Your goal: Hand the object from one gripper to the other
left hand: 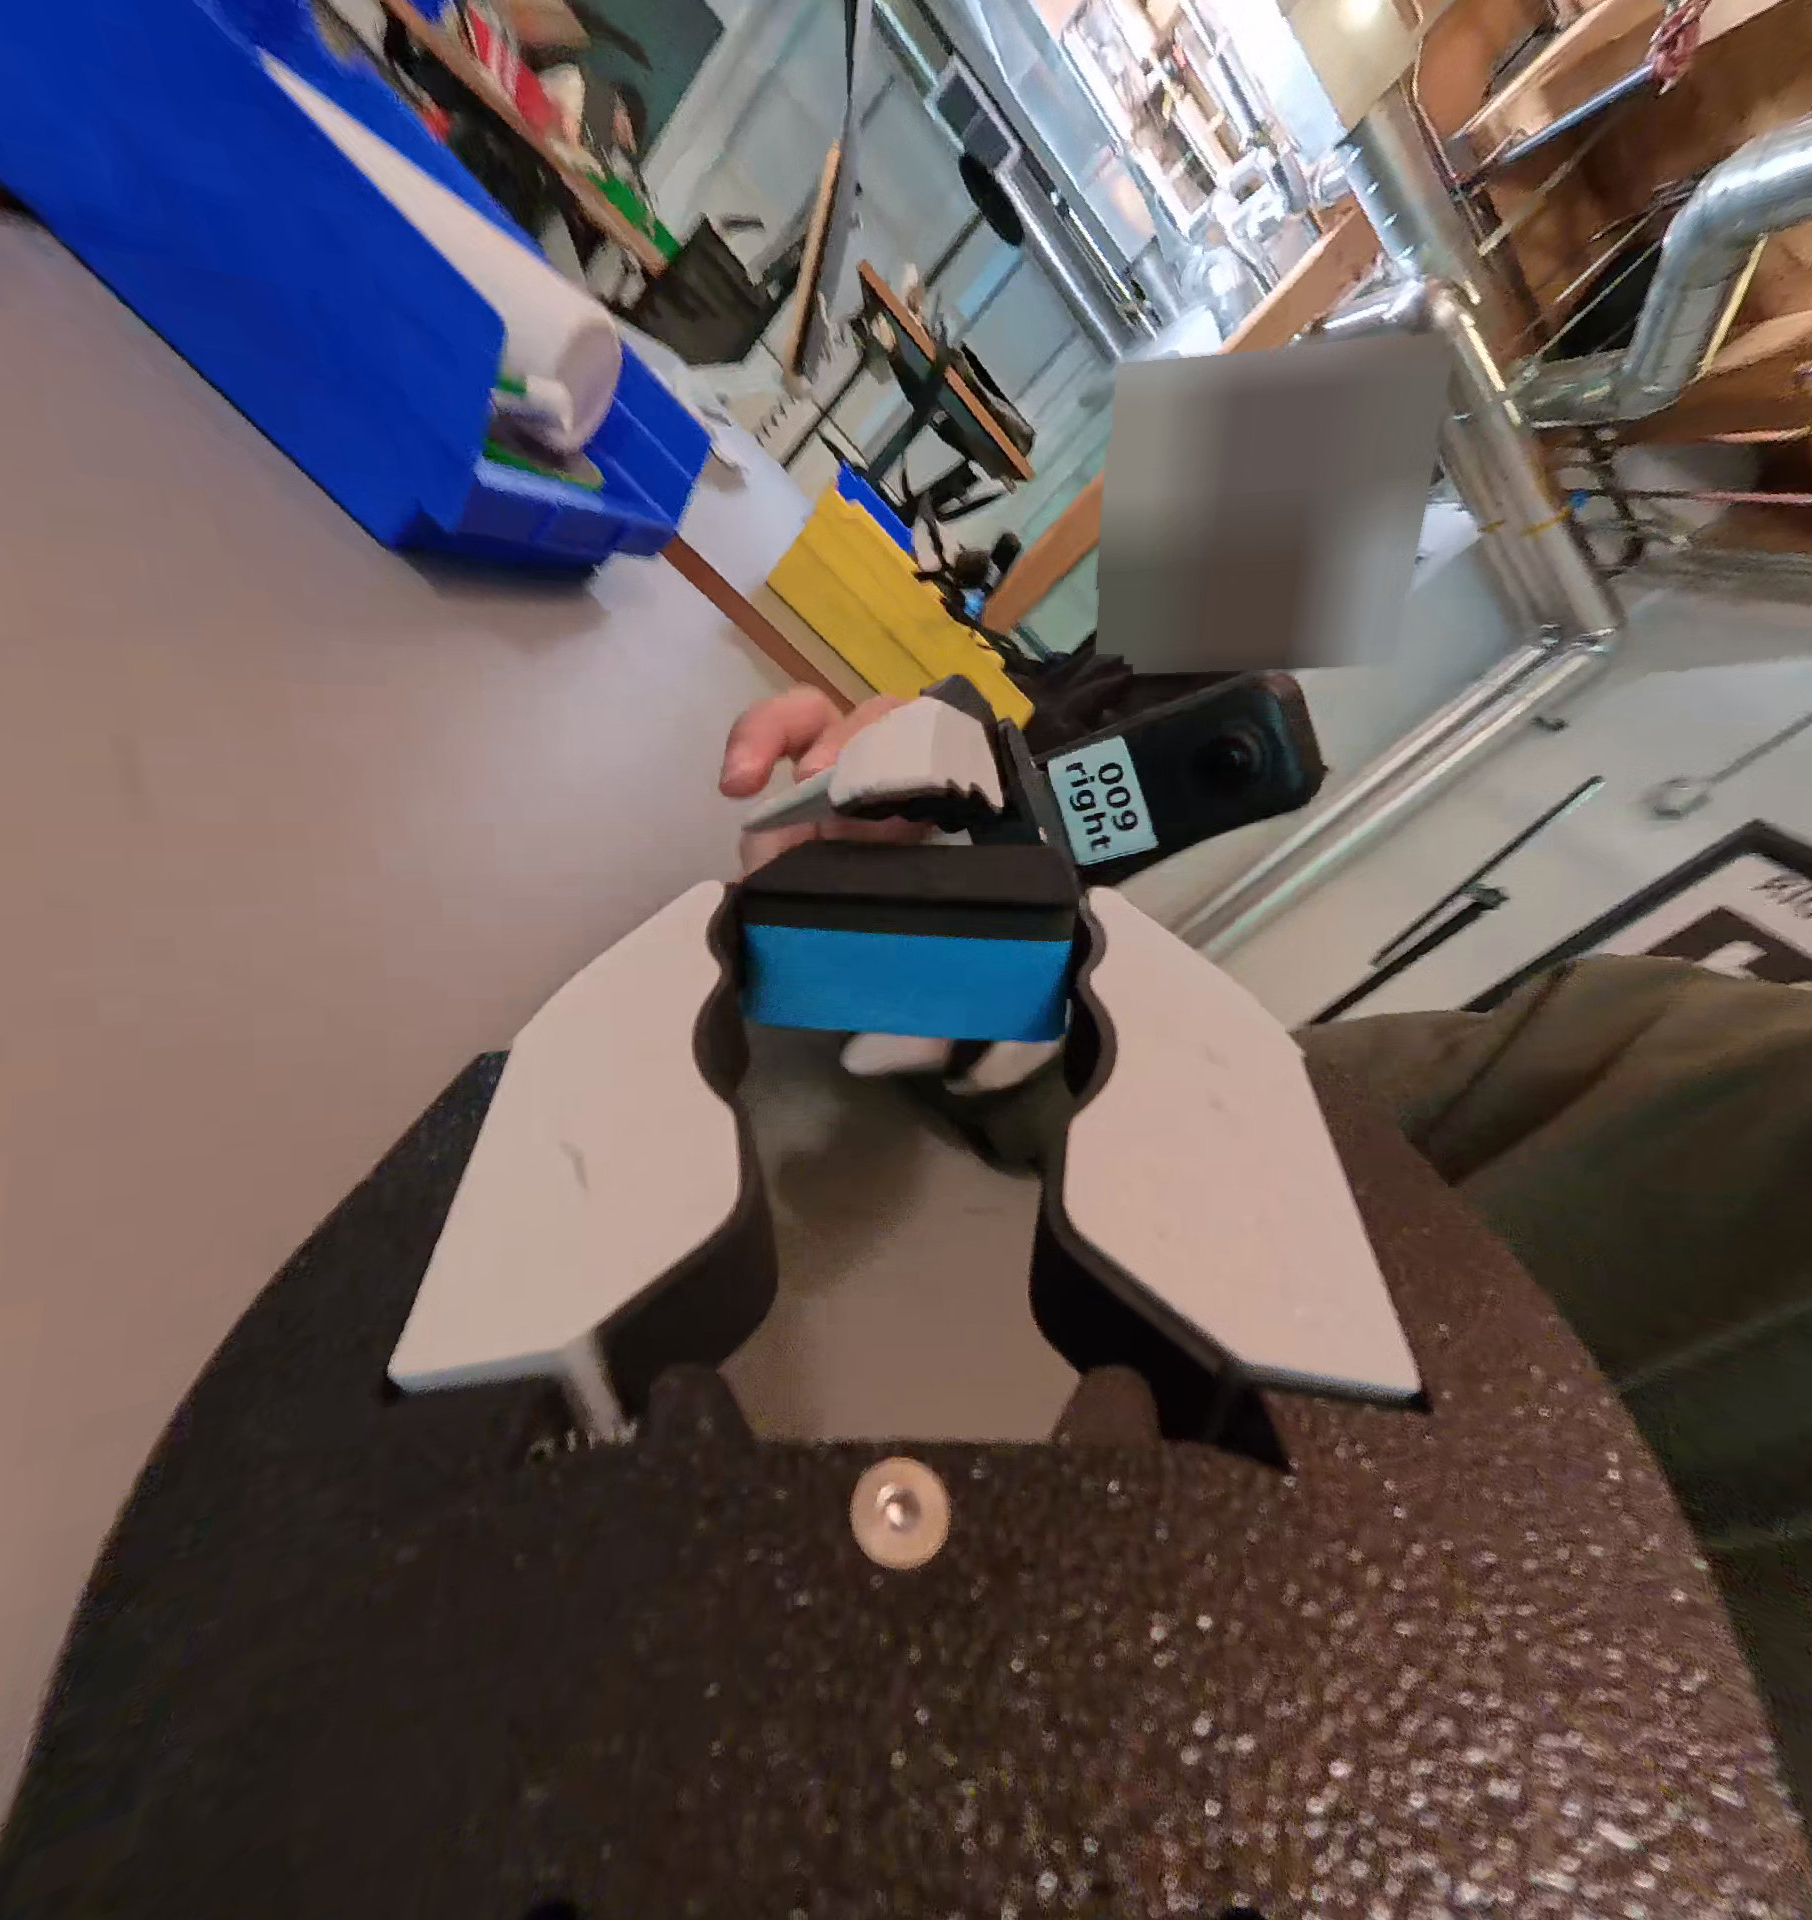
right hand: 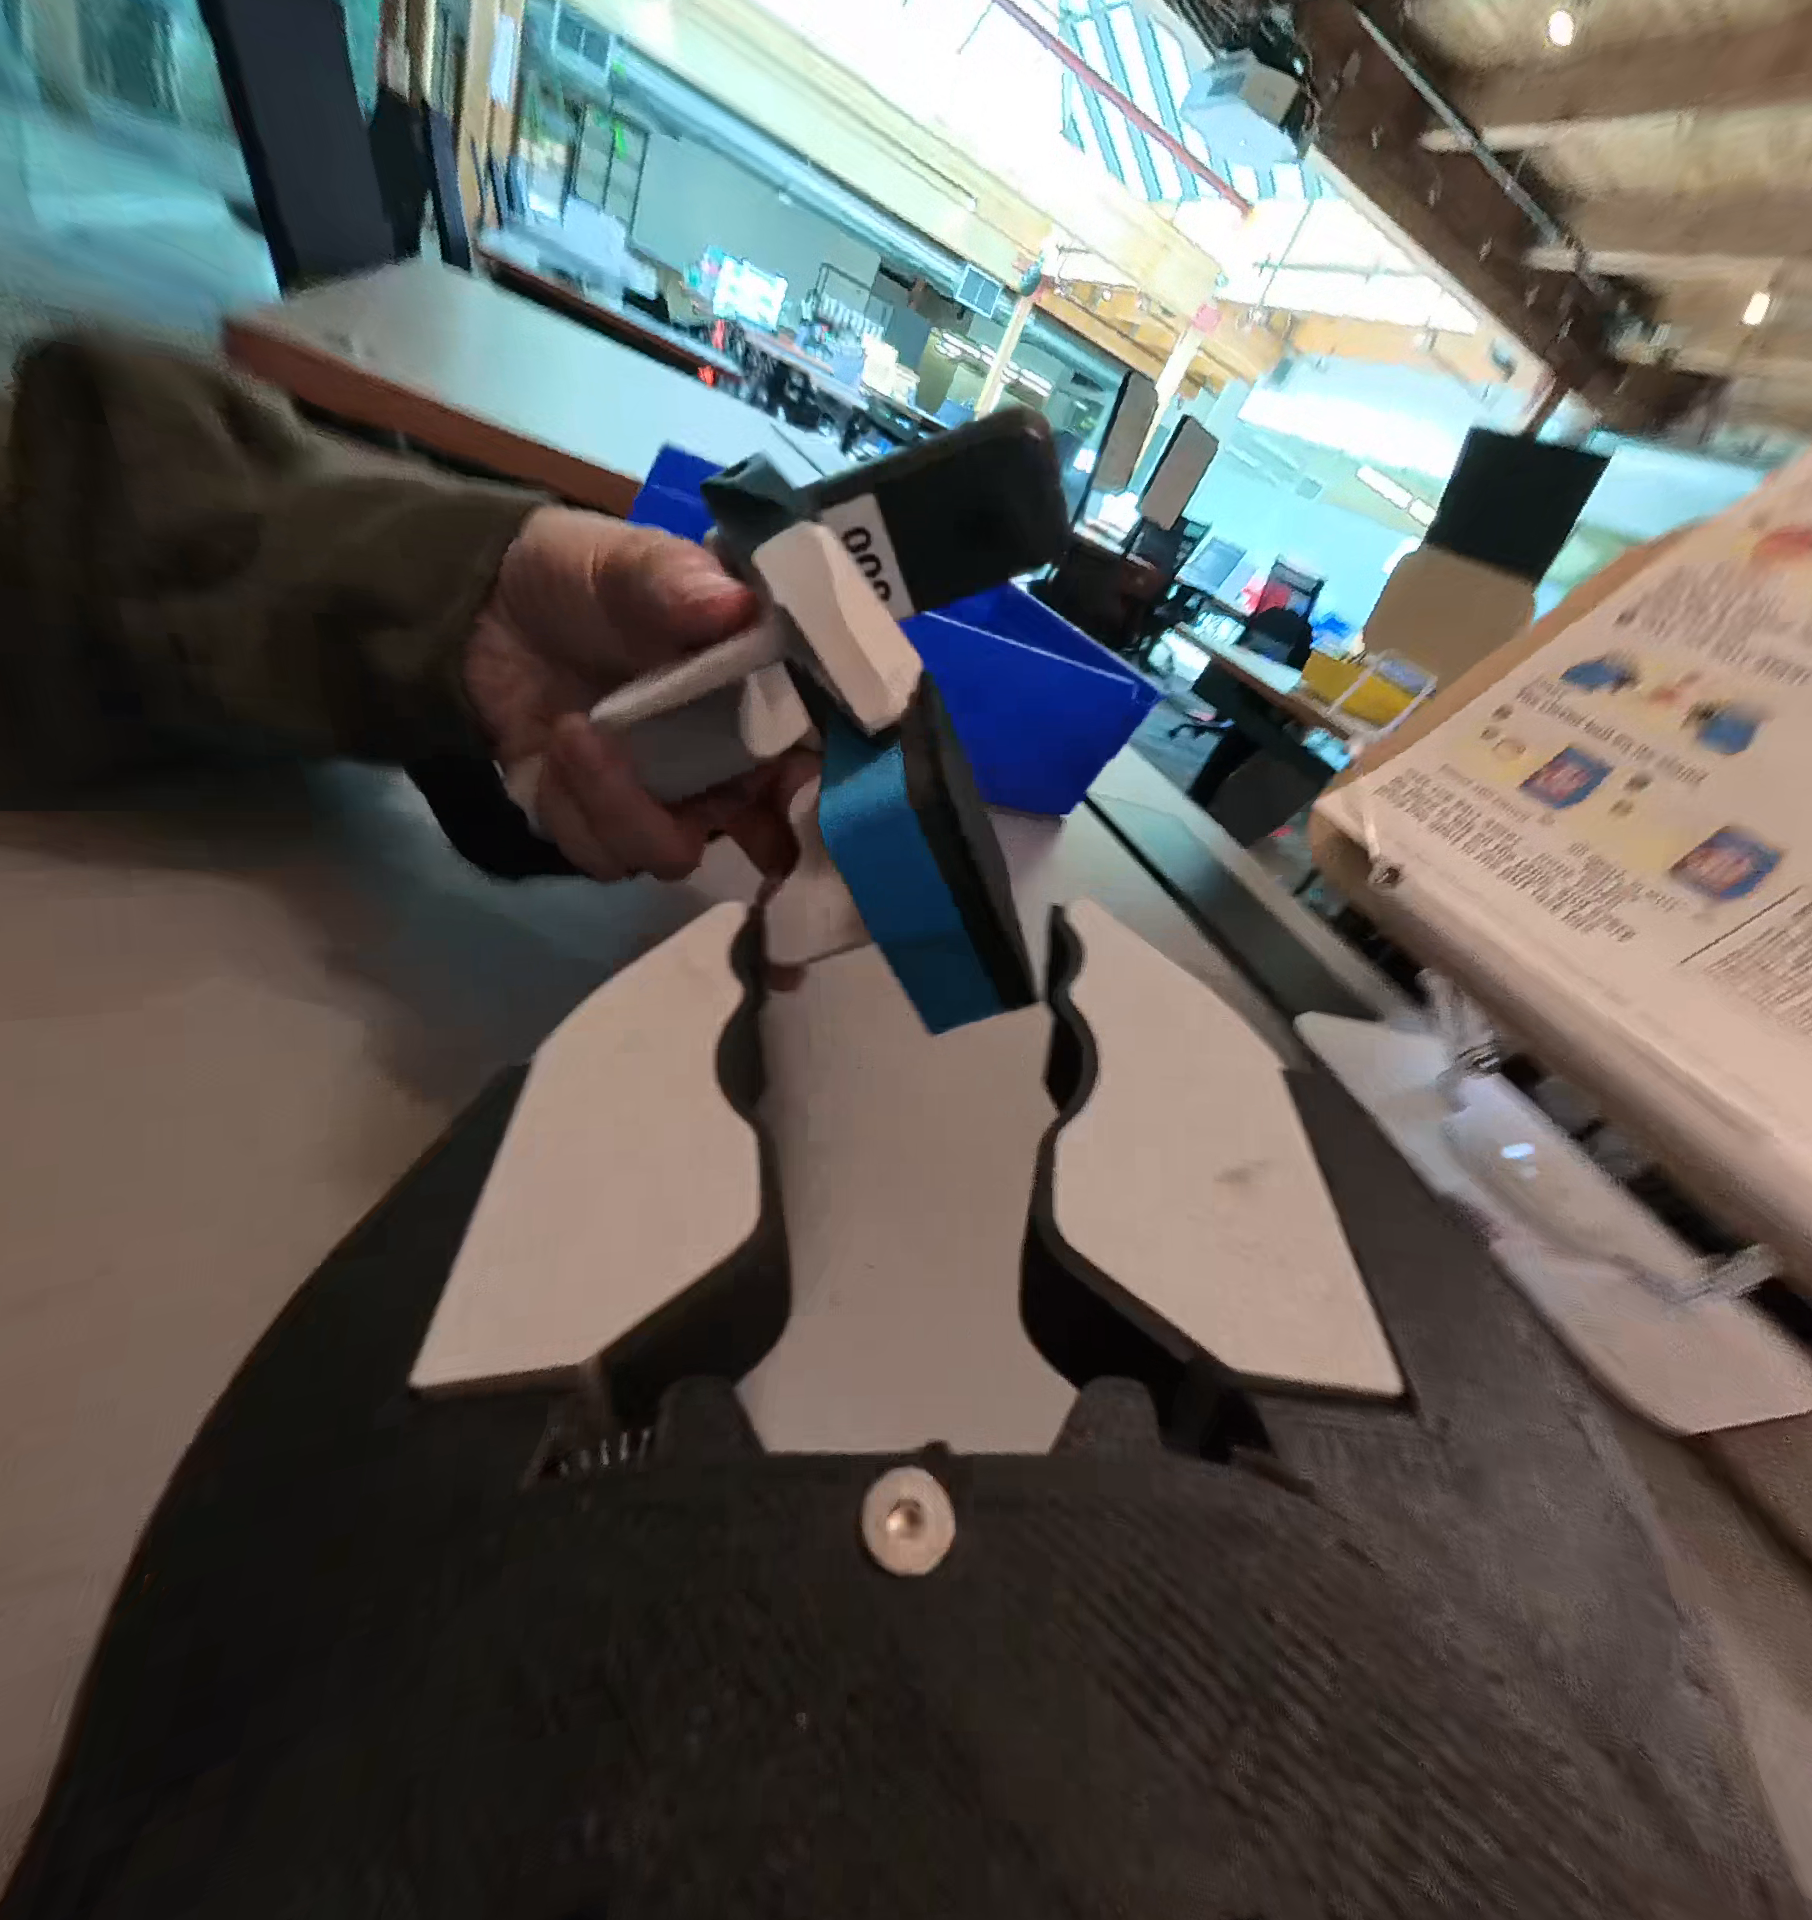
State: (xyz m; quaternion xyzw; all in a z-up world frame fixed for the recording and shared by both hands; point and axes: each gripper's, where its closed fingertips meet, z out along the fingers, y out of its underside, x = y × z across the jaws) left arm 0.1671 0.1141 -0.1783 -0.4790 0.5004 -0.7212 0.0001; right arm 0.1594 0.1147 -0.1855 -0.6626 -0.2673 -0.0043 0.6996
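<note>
Holding the blue-and-black block [left hand: 902,982] in the air above the grey bench [left hand: 258,935], you have it pinched crosswise at the very tips of the left gripper [left hand: 902,930]; those jaws are closed on it, and the block fills the gap between them.

The handover looks about half done. In the right wrist view the right gripper [right hand: 907,935] has its jaws spread wide, with the lower end of the block reaching in between the tips. It sits close against the right-hand one, with clear space on the other side. So the receiving jaws are around the block but not yet squeezing it. What seems to be left: close the right jaws on the block, let go with the left, and draw the two apart.

A blue bin [left hand: 258,260] stands at the far left of the bench, well apart from the handover.

As for writing, each gripper carries a small pale sticker [left hand: 1099,816] by its camera. A printed sheet [right hand: 1608,810] with coloured pictures lies over a box at the right. No brand shows on the block.
</note>
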